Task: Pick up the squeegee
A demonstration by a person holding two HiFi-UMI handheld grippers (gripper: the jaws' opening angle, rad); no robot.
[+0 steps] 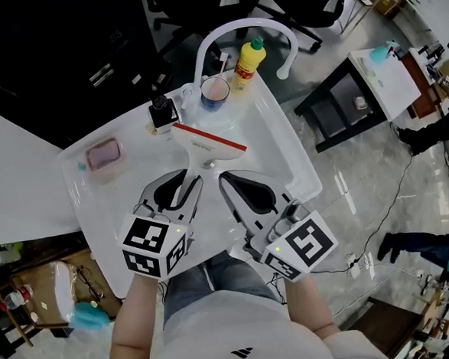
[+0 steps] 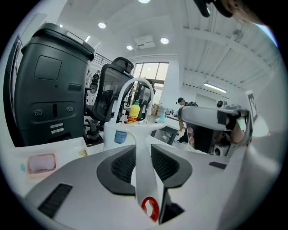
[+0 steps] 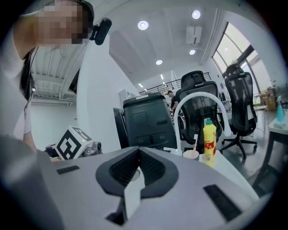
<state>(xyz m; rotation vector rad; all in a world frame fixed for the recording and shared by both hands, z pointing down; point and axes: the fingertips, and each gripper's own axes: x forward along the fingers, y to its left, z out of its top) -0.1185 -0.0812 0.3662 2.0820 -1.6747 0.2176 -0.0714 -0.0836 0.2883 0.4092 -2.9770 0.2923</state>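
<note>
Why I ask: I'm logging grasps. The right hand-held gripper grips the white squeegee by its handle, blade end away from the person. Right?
Wrong side: the left hand-held gripper grips the white squeegee by its handle, blade end away from the person. The left gripper view shows the handle between its jaws.

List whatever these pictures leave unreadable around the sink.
- Head view: squeegee handle's end, covered by the left gripper.
- Head view: yellow bottle label, too small.
- Head view: pink item, too small to identify.
- Left gripper view: squeegee's red blade strip, hidden behind its white head.
</note>
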